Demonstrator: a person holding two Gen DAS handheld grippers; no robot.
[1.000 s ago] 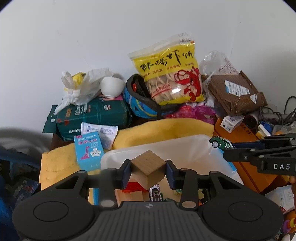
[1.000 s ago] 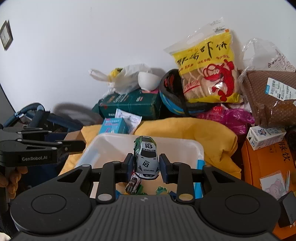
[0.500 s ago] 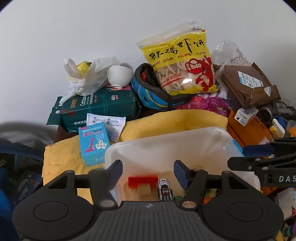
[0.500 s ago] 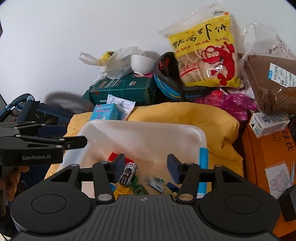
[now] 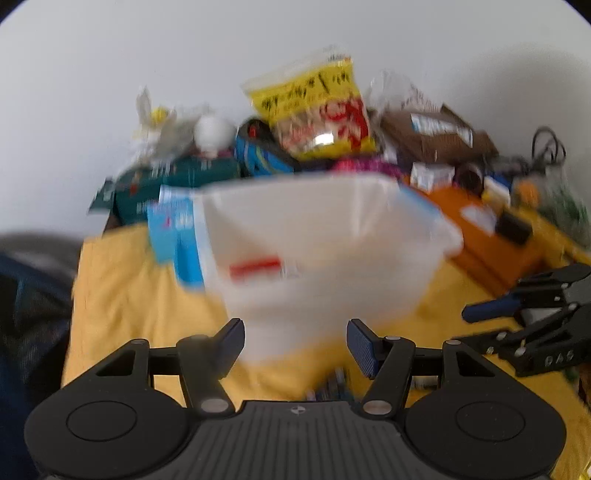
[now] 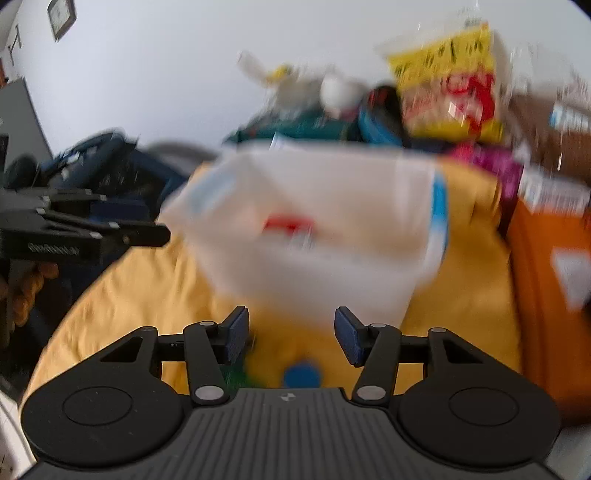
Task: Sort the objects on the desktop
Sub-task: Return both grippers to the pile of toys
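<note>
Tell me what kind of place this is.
Probably a room at home, with a cluttered surface against a white wall: a yellow snack bag atop piled packages, a translucent plastic bin on a yellow cloth, and a small framed picture on the wall.

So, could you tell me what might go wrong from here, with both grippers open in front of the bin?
1. Both views are motion-blurred, so aiming the next grasp now could miss.
2. The left gripper and right gripper are near each other low before the bin; they could collide.
3. The small blue piece on the yellow cloth lies right under the right gripper and could be knocked.
</note>
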